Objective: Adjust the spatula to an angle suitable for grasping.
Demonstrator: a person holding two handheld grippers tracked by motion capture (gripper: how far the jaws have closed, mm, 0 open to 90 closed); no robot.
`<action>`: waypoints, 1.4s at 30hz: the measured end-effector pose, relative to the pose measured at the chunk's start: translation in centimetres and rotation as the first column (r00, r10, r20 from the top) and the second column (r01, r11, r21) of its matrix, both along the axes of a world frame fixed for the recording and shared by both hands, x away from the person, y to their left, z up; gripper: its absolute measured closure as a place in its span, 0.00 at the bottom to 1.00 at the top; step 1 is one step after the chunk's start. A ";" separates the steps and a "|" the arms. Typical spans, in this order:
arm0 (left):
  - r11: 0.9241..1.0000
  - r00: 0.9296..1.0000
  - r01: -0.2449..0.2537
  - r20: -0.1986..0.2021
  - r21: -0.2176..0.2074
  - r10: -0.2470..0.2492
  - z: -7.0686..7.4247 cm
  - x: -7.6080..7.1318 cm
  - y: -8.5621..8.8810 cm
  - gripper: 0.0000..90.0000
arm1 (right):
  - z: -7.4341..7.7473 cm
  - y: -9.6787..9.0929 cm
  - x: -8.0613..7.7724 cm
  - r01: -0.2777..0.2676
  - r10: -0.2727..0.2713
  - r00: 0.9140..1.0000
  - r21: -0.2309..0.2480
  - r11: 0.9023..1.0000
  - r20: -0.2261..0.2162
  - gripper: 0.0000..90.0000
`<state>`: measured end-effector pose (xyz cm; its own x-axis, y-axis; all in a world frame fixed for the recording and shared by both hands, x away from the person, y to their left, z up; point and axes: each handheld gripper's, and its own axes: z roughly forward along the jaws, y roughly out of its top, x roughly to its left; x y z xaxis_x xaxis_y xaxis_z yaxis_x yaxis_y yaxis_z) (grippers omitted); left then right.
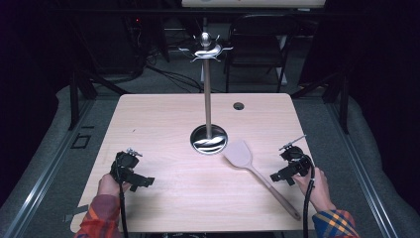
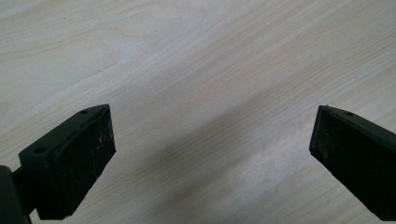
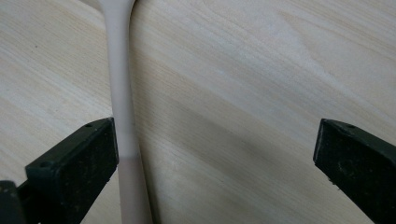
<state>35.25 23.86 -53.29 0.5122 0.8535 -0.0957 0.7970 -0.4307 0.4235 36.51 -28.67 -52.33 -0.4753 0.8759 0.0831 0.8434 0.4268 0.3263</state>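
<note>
A pale spatula lies flat on the wooden table, blade near the stand's base, handle running toward the near right. My right gripper hovers just right of the handle, open. In the right gripper view the spatula handle runs up beside the left jaw, inside the gap, with nothing gripped. My left gripper sits at the near left, open over bare wood. A metal hook stand rises from a round shiny base at the table's middle.
A small round hole marks the table's far right part. Beyond the far edge stands a dark folding chair among cables on the floor. Grey padding borders the table on both sides.
</note>
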 end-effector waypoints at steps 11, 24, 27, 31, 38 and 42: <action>1.000 1.000 0.020 -0.006 0.005 -0.020 -0.2 0.1 -0.2 0.00 | 0.2 0.6 -0.1 -0.010 0.010 1.000 0.003 1.000 0.020 0.00; 0.999 0.999 0.031 -0.009 0.010 -0.031 -0.2 0.1 -0.3 0.00 | 0.5 2.0 -0.4 -0.072 0.072 0.997 -0.003 0.997 0.016 0.04; 0.999 0.999 0.032 -0.005 0.012 -0.032 -0.2 0.1 -0.3 0.00 | 0.6 2.2 -0.3 -0.089 0.089 0.996 -0.025 0.996 0.020 0.08; 0.999 0.999 0.035 -0.009 0.016 -0.035 -0.3 0.1 -0.4 0.00 | 0.5 2.8 -0.4 -0.082 0.082 0.996 -0.021 0.996 0.020 0.16; 0.999 0.999 0.034 -0.007 0.016 -0.033 -0.2 0.1 -0.4 0.00 | 0.3 5.1 -0.3 -0.136 0.136 0.990 -0.009 0.991 0.026 0.23; 0.999 0.999 0.033 -0.008 0.016 -0.032 -0.3 0.1 -0.5 0.00 | 0.2 5.8 -0.2 -0.158 0.159 0.986 -0.032 0.987 0.043 0.32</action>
